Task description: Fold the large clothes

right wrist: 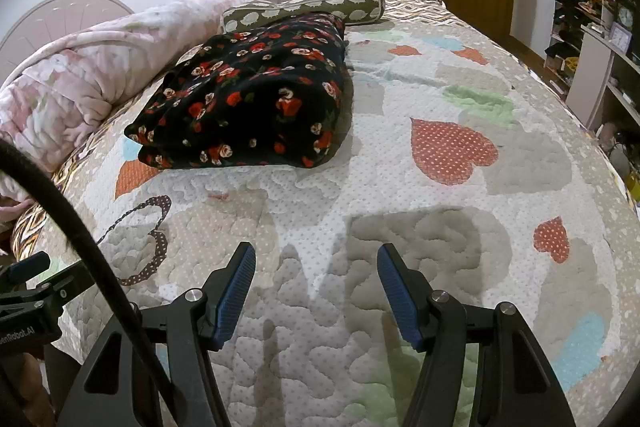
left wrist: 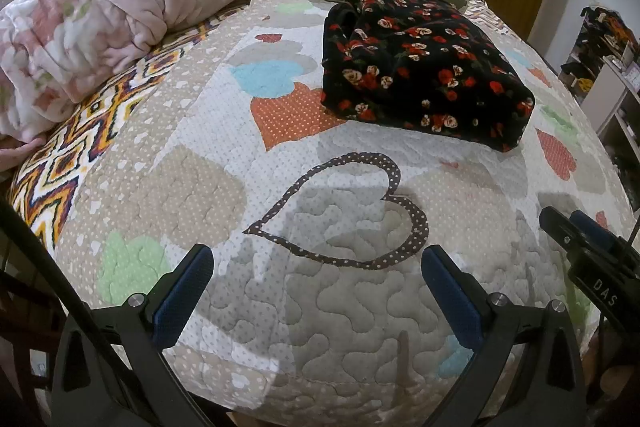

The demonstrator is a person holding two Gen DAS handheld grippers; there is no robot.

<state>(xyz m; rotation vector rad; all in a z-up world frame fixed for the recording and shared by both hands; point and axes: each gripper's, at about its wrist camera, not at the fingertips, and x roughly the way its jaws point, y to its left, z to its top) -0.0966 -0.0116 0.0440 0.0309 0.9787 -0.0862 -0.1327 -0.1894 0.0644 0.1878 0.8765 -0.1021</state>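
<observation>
Both grippers gape empty — left gripper [left wrist: 318, 263], right gripper [right wrist: 316, 263] — floral garment [left wrist: 424, 67] folded.

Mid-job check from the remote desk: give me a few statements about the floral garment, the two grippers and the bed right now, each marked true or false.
1. The black floral garment lies folded on the quilt. True.
2. The right gripper is shut on the garment. False: its jaws stand open with nothing between them.
3. The left gripper is open over a dotted heart outline. True.
4. The garment's far end is by the olive bolster pillow. True.
5. The pink blanket covers the garment. False: it is bunched apart, at the side.
</observation>
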